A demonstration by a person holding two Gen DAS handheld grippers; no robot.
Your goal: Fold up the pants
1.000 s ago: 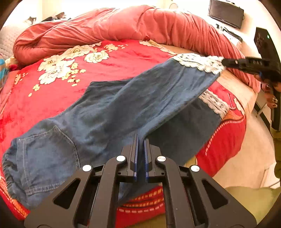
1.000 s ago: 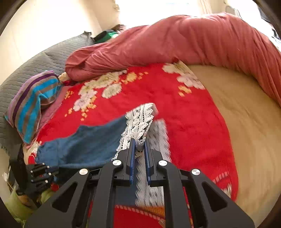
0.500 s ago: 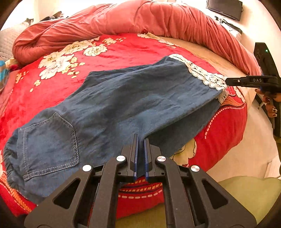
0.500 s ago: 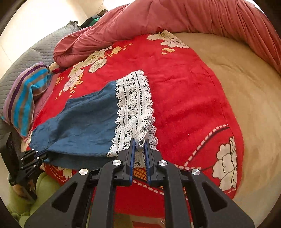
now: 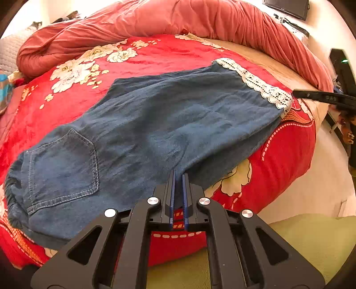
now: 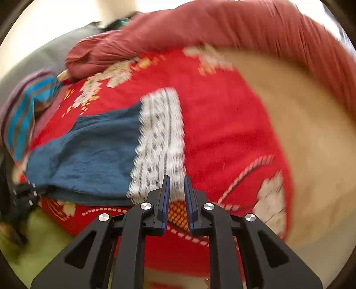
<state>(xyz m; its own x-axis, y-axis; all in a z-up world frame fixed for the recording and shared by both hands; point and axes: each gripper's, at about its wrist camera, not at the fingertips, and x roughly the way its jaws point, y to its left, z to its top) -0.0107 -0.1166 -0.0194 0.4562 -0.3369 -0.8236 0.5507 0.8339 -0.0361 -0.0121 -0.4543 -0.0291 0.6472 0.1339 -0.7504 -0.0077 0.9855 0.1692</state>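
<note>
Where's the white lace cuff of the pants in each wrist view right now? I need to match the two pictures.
Left wrist: the lace cuff runs along the pants' far end, upper right, by the right gripper.
Right wrist: the lace cuff is at centre, blurred, just above the gripper.
Shared landmark: the rolled pink duvet across the top.

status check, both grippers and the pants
Left hand-held gripper shut on pants edge. Right hand-held gripper opening, lace hem released. Nothing in the way.
</note>
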